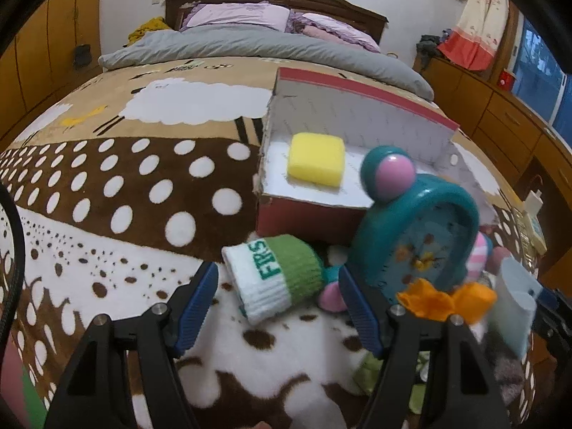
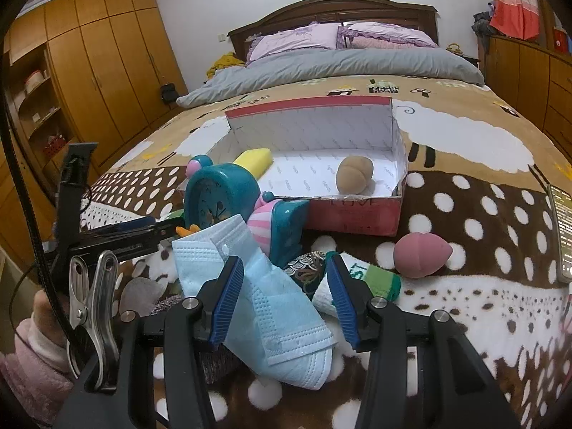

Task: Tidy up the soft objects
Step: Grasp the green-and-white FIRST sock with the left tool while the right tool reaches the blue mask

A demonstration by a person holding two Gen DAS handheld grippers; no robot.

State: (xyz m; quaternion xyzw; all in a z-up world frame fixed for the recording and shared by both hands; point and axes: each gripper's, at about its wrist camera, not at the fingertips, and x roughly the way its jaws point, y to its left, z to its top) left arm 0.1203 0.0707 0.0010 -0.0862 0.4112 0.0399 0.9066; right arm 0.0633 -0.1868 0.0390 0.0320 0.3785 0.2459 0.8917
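A red box (image 1: 307, 216) (image 2: 354, 220) with a white inside lies open on the bed. A yellow sponge (image 1: 316, 161) (image 2: 254, 159) and a tan soft ball (image 2: 354, 175) lie in it. My left gripper (image 1: 279, 302) is open around a green and white sock (image 1: 277, 277) lying on the blanket. My right gripper (image 2: 284, 296) is open, low over a light blue face mask (image 2: 271, 307) (image 1: 513, 302). A second green and white sock (image 2: 371, 279) lies by its right finger. A pink egg-shaped sponge (image 2: 422, 255) lies right of it.
A teal alarm clock (image 1: 418, 228) (image 2: 221, 196) stands in front of the box, with an orange bow (image 1: 447, 300) and a pink striped soft toy (image 2: 262, 227) beside it. A phone (image 2: 563, 228) lies at the right edge. Wooden wardrobes stand left, drawers right.
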